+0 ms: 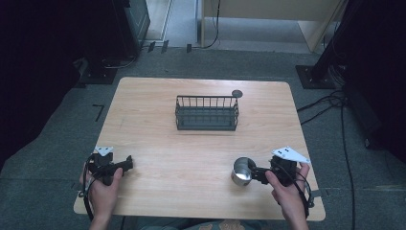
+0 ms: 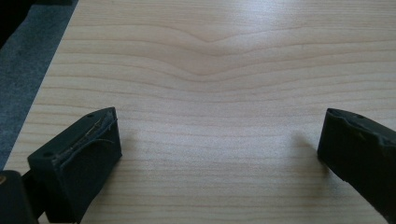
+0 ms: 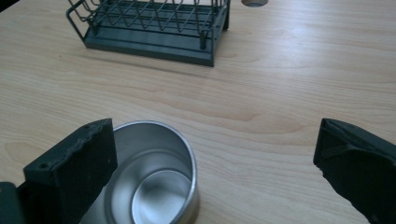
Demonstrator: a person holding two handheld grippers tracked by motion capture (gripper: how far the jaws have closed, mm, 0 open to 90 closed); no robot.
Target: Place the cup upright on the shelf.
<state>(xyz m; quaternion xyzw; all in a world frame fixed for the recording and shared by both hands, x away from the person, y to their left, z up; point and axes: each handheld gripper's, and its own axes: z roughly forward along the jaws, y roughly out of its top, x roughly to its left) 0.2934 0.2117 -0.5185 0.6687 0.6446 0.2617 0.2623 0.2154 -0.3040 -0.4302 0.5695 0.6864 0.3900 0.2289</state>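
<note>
Right gripper point(image 3: 215, 158), jaws wide apart and holding nothing, near the surface's point(image 1: 158, 163) front right corner; metal cup point(image 3: 154, 182) upright just beside its left jaw. Left gripper point(image 2: 219, 154), open and empty, near the front left corner. Wire rack point(image 1: 207, 113) toward the far edge.

We see a pale wooden table point(image 1: 158, 143) with light tan grain that runs in wavy darker lines; the wire rack point(image 1: 207, 113) on it is dark grey-green all over; the metal cup point(image 1: 242, 171) is shiny silver, brighter inside at the bottom; both the left gripper point(image 1: 125, 164) and the right gripper point(image 1: 253, 171) are black with a pale grey plate on top; the carpet point(image 1: 57, 124) is dull grey.
</note>
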